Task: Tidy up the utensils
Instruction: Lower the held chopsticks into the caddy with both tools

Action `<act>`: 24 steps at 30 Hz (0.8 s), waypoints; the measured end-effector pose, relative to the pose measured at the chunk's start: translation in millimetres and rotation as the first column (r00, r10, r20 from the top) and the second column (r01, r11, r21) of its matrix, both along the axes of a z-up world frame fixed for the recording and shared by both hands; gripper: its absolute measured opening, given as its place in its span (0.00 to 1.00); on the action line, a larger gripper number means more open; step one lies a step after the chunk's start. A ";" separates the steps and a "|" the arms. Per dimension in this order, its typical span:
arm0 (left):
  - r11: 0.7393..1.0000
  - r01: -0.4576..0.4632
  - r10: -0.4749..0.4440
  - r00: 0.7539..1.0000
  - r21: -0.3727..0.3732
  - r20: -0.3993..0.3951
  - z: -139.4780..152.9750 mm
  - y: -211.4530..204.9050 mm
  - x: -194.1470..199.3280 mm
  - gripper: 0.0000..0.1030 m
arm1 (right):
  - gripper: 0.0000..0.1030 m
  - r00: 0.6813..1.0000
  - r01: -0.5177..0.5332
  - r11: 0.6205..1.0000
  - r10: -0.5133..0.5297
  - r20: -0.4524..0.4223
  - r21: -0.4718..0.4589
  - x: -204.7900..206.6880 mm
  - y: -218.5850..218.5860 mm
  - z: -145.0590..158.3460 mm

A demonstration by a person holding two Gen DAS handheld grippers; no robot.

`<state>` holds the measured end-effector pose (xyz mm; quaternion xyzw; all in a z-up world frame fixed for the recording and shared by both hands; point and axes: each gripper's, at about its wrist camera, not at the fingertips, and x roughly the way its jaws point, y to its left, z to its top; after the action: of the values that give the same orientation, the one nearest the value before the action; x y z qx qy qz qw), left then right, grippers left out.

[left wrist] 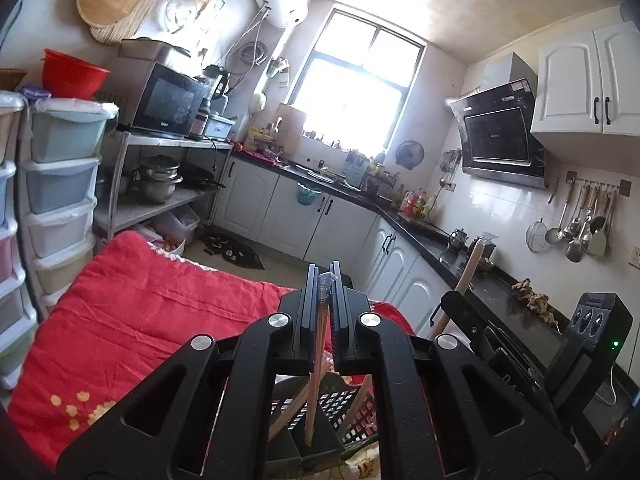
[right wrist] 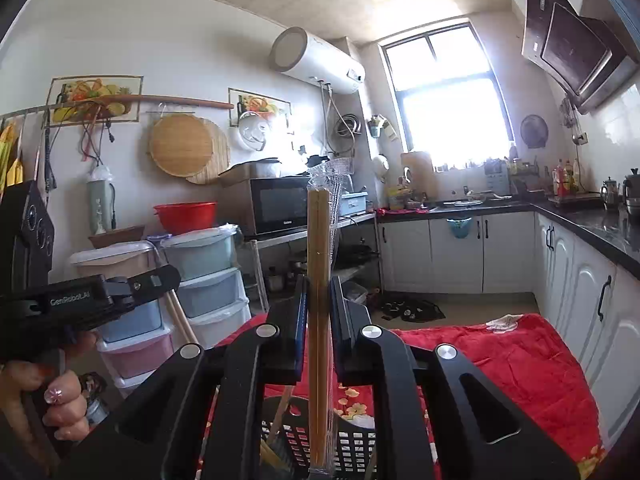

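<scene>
Left gripper (left wrist: 326,280): clamped tight on a wrapped pair of chopsticks (left wrist: 316,360), tips angled down over the black slotted utensil basket (left wrist: 340,408).
Right gripper (right wrist: 318,292): nearly closed, pinching a wrapped chopstick bundle (right wrist: 319,320) held upright – lower end already inside the basket (right wrist: 352,444).
Basket: on the red cloth (left wrist: 140,312), other sticks leaning inside.
Advice: lower each straight into one compartment (keep them vertical) – release only once the tips bottom out.
</scene>
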<state>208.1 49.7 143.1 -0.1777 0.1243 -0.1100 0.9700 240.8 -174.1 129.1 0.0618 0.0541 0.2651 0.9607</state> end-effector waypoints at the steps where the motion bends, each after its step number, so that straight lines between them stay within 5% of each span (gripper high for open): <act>1: 1.000 0.001 -0.001 1.000 -0.002 -0.006 -2.6 0.0 1.4 0.03 | 0.10 1.000 0.003 1.000 -0.003 -0.001 -0.002 1.0 1.3 -2.3; 24: 0.999 0.033 -0.033 0.997 0.002 -0.066 -40.1 -6.8 10.7 0.03 | 0.16 0.991 0.076 0.995 -0.083 -0.104 -0.071 25.3 15.3 -53.8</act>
<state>218.8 43.0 103.0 -0.1775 0.1591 -0.1199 0.9637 266.0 -158.7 75.3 0.0458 0.1115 0.2210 0.9678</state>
